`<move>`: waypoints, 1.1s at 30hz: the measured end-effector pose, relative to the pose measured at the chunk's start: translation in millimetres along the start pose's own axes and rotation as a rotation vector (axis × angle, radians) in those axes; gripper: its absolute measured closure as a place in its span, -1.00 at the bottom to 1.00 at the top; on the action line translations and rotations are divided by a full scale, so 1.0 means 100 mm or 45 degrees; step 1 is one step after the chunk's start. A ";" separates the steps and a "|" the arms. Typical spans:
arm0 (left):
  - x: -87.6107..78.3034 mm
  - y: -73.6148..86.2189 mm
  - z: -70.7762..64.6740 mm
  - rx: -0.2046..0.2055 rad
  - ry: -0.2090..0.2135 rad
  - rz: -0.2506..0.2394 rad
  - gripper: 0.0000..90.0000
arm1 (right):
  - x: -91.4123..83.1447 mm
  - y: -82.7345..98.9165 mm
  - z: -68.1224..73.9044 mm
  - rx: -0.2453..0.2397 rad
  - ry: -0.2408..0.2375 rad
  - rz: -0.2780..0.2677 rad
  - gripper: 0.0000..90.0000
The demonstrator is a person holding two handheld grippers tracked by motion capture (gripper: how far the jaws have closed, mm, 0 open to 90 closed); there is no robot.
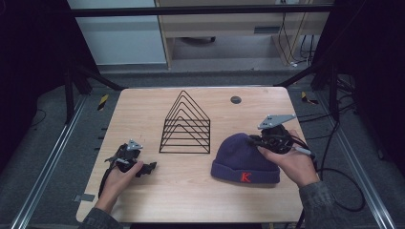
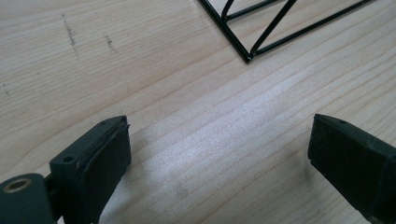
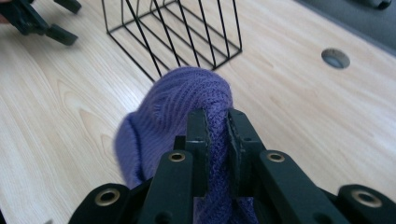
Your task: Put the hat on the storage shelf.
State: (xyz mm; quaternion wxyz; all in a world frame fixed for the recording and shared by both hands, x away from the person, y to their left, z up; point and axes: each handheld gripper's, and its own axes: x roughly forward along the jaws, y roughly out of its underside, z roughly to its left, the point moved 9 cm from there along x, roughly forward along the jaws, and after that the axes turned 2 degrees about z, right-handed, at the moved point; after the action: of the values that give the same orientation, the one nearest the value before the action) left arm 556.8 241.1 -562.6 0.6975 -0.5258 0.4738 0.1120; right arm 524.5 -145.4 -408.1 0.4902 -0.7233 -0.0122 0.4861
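A purple knit beanie (image 1: pixel 241 160) with a red letter K on its cuff lies on the right half of the wooden table (image 1: pixel 191 195). My right gripper (image 1: pixel 253 140) is at the beanie's upper right side and is shut on a fold of its knit. In the right gripper view the purple fabric (image 3: pixel 182 93) bulges up between and past the pinching jaws (image 3: pixel 217 121). My left gripper (image 1: pixel 149 168) rests low at the table's left, open. In its own view the jaws (image 2: pixel 219 140) stand wide apart over bare wood, with nothing between them.
A black wire rack (image 1: pixel 186 126) with triangular dividers stands at the table's middle, between the two hands; its corner (image 2: pixel 247 56) is just ahead of the left jaws. A round cable hole (image 1: pixel 236 99) sits at the far edge. Cables trail off the right side.
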 end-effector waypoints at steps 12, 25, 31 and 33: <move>-0.03 -0.04 0.02 -0.015 -0.005 -0.046 -0.86 | -0.14 -0.33 -0.09 -0.020 0.018 -0.067 0.79; -0.29 -0.22 -0.05 0.010 -0.002 -0.161 -0.86 | -0.33 -0.67 -0.21 -0.003 0.058 -0.130 0.79; -0.67 -0.53 -0.09 0.037 0.026 -0.306 -0.86 | -0.46 -0.90 -0.27 -0.026 0.101 -0.155 0.79; -0.79 -0.64 -0.10 0.051 0.044 -0.331 -0.86 | -0.49 -0.98 -0.29 -0.026 0.114 -0.162 0.79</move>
State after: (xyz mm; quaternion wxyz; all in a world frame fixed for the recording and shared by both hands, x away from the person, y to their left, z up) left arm 551.4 232.4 -460.5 0.7084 -0.5705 0.4156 0.0020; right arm 564.1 -139.0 -302.2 0.5128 -0.7471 -0.0411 0.4209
